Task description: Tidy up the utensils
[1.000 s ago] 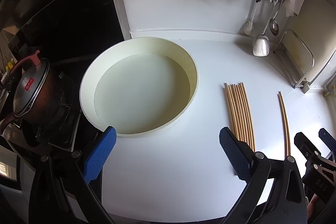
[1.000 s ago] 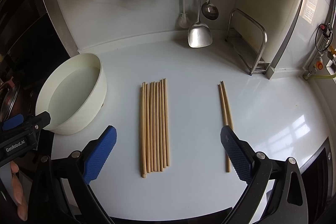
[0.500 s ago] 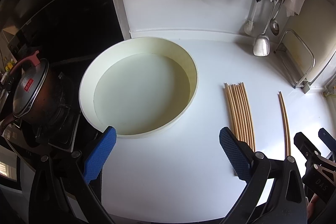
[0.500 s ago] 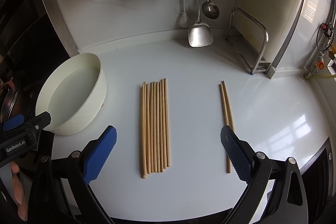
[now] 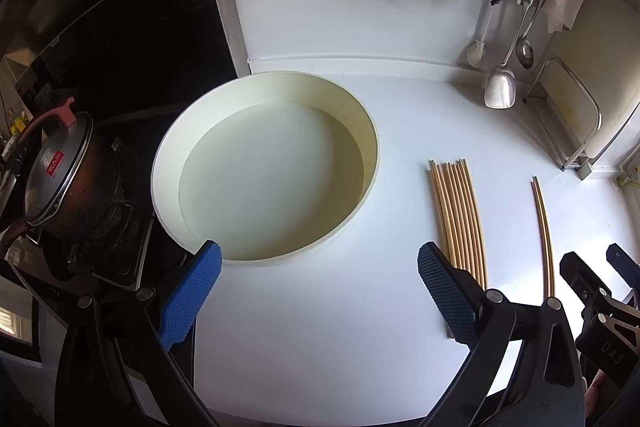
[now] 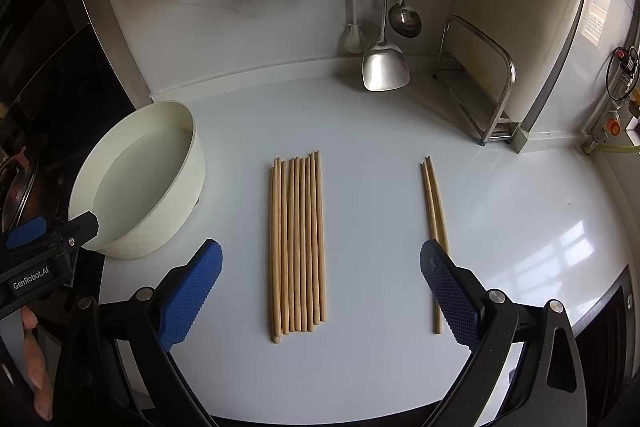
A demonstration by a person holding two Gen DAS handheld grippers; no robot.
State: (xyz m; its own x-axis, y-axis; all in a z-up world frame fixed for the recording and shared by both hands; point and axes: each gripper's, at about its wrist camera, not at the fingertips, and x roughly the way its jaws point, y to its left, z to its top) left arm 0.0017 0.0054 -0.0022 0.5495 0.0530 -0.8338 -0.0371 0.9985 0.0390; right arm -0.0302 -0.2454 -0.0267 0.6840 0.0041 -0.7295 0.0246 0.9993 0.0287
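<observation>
A white kitchen counter (image 6: 380,131) fills both views. At its left end sits a round cream basin (image 6: 176,187), empty as far as can be seen, beside a dark stovetop. In the middle lies a row of wooden chopsticks (image 6: 298,243), side by side and touching, pointing away from the camera. Well apart to their right lies a separate pair of chopsticks (image 6: 432,211), slightly crossed. The right gripper (image 6: 320,291) hovers low over the near ends of the row, its blue pads spread wide and holding nothing. The left gripper (image 5: 318,291) hangs near the basin's front rim, also spread wide and empty. The chopsticks look light, stiff and smooth, likely to roll or scatter; pinching a few across their width near the middle seems the surest hold. Only the left view shows a lidded pot (image 5: 60,183) on the stove; only the right view shows the full length of both chopstick groups and the steel spatula (image 6: 385,67) and ladle (image 6: 405,21) hanging clear on the back wall.
</observation>
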